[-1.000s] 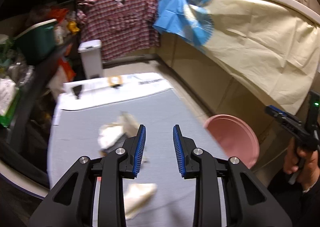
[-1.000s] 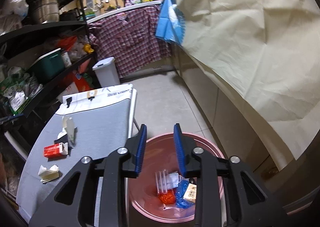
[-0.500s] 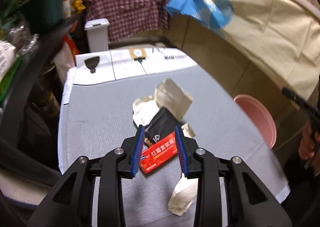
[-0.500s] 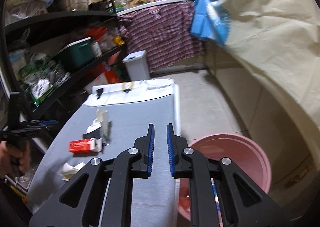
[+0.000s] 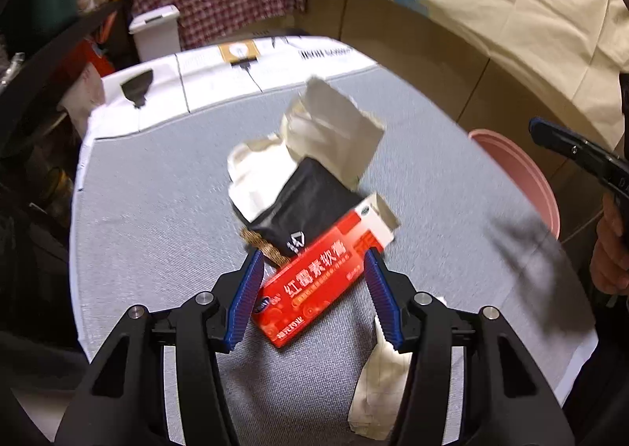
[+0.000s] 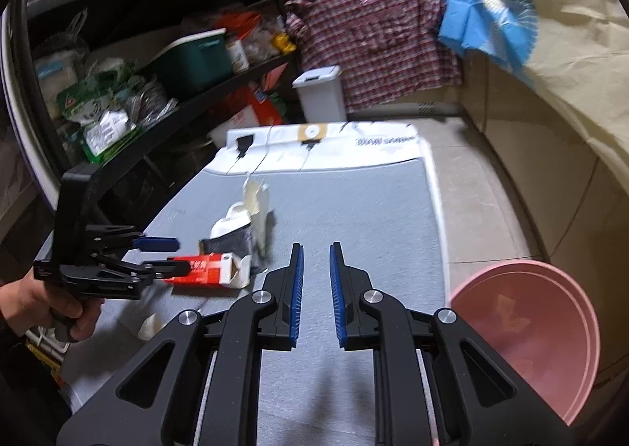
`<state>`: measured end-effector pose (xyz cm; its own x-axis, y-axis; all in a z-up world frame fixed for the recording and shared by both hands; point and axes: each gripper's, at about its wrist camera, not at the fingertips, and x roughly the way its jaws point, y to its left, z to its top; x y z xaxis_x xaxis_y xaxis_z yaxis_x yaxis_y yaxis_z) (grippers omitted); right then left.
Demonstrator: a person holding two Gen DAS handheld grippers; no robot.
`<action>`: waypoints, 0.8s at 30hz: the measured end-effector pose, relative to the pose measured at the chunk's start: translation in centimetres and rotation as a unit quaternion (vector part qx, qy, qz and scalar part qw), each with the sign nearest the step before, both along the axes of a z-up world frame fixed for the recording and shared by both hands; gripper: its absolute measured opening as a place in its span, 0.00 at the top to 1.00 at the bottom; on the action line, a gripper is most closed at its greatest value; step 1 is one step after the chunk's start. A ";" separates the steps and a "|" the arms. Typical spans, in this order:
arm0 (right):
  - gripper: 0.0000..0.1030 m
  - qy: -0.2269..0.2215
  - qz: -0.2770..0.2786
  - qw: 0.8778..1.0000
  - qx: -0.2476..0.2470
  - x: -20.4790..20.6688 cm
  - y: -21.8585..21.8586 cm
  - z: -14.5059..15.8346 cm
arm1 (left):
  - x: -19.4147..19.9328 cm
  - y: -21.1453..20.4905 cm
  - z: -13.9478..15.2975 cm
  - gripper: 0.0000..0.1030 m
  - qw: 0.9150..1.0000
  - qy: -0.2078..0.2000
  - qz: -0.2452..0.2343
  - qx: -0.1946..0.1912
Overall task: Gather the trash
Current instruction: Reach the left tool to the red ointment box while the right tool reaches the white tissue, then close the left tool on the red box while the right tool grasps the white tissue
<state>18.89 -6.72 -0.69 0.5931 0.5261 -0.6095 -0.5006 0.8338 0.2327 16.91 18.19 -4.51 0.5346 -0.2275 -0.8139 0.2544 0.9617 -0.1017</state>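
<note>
A red medicine box (image 5: 314,285) lies on the grey table mat (image 5: 157,210), also seen in the right wrist view (image 6: 204,269). My left gripper (image 5: 312,296) is open with its jaws on either side of the box, not closed on it. Behind the box lie a black pouch (image 5: 306,206) and crumpled white paper (image 5: 314,139). Another paper scrap (image 5: 377,379) lies under the right finger. My right gripper (image 6: 314,289) is open and empty above the mat, right of the trash. The pink bin (image 6: 542,328) stands on the floor at the right.
Black shelves (image 6: 137,53) full of goods run along the left. A white pedal bin (image 6: 322,96) stands beyond the table's far end. Cloth-covered cabinets (image 6: 570,92) line the right side, with tiled floor (image 6: 471,190) between them and the table.
My left gripper dropped toward the table and opened wider around the red box. My right gripper swung from over the pink bin to above the mat, narrowed, then opened a little.
</note>
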 end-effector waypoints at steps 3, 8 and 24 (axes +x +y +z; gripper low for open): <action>0.82 0.008 0.029 1.000 -0.007 -0.4 1.3 -0.9 | 0.0 -0.6 -0.8 0.49 1.000 0.011 -0.015 0.017; 0.80 0.025 0.085 0.996 -0.011 -1.5 3.7 -1.9 | -0.5 -0.4 -1.1 0.49 0.999 0.021 -0.026 0.015; 0.57 0.004 0.244 0.968 -0.057 -7.0 11.1 -4.0 | -2.9 2.8 -0.8 0.63 0.998 0.067 -0.004 0.004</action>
<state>11.91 4.37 -4.70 0.2856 0.6712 -0.6841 -0.8401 0.5188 0.1583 14.03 21.02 -5.36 0.4192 -0.2248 -0.8796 0.2470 0.9606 -0.1277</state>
